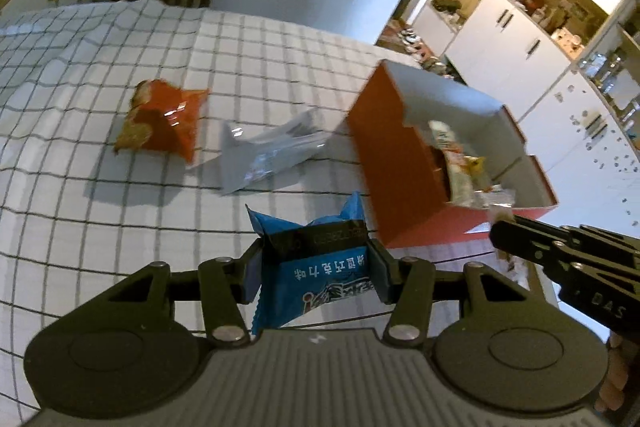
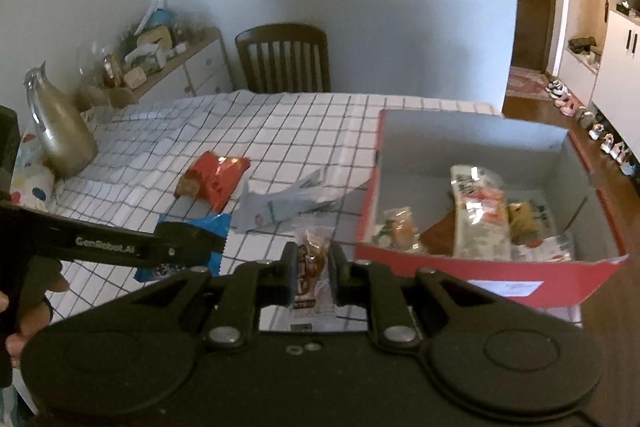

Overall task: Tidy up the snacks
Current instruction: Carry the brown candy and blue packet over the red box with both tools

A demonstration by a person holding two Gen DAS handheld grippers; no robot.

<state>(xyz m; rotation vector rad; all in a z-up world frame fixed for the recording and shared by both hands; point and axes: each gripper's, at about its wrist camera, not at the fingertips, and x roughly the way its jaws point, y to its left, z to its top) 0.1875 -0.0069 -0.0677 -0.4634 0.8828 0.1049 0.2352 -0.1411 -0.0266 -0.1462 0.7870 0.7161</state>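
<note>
Left wrist: left tongs [image 1: 316, 261] clamp blue packet [image 1: 320, 267].

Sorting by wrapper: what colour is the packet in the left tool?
Blue packet with a black band, clearest in the left wrist view.

1. The left gripper [image 1: 316, 267] is matte black, with silver round pivot screws and blue-grey pads.
2. The right gripper [image 2: 313, 269] is also black; its side shows white "DAS" letters.
</note>
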